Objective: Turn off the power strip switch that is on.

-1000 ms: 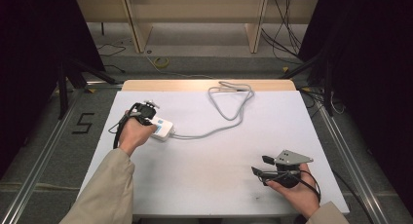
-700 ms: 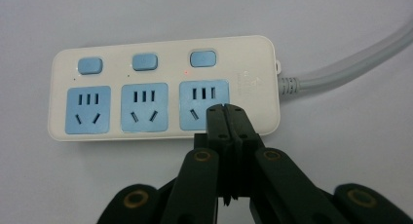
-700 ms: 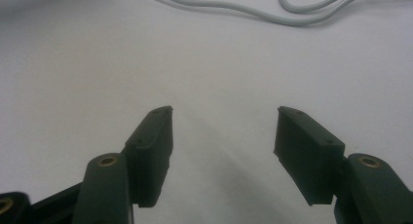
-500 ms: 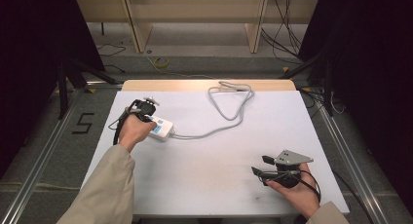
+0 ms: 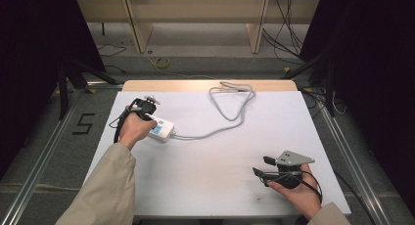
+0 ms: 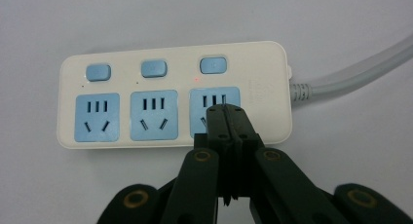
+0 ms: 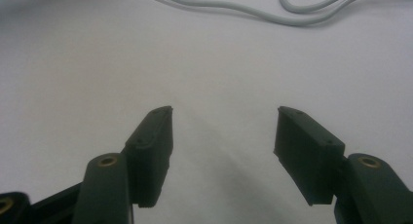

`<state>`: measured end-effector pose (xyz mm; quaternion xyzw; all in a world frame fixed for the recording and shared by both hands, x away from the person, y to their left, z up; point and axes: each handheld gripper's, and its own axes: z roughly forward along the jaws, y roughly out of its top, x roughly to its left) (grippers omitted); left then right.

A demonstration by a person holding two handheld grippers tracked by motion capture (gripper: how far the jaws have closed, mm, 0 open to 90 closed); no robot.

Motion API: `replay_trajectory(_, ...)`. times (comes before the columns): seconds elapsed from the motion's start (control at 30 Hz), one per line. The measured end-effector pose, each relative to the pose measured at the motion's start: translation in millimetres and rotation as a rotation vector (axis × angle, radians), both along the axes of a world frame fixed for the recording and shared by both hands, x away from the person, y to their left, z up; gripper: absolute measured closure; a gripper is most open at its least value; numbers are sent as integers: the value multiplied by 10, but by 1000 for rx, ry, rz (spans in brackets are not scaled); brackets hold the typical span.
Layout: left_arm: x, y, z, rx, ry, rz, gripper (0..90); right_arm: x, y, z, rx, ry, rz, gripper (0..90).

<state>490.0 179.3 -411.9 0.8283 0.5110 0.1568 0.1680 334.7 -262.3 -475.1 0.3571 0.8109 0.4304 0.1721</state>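
Note:
A white power strip with three blue sockets and three blue switches lies on the white table; in the high view the power strip sits at the left. My left gripper is shut, empty, its tips over the rightmost socket, below the rightmost switch. A small red light glows beside that switch. In the high view the left gripper hangs over the strip. My right gripper stands open with nothing between its jaws, resting near the front right as the right gripper.
The strip's grey cable runs right and loops toward the table's far edge; the same cable crosses the top of the right gripper view. The white tabletop lies bare between the hands. Metal rails flank the table.
The left hand has shifted slightly over the power strip. The right hand has stayed where it was.

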Motion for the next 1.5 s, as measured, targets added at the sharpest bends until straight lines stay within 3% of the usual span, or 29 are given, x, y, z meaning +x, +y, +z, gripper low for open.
replay_trajectory(0.43,76,-42,4,25,5,-7,895,0,0,-1,1,1,0,399)
replay_trajectory(0.57,100,-47,11,12,8,-1,895,0,0,-2,1,1,0,399)
replay_trajectory(1.5,233,-24,14,34,41,16,895,1,-1,-1,1,0,1,398)
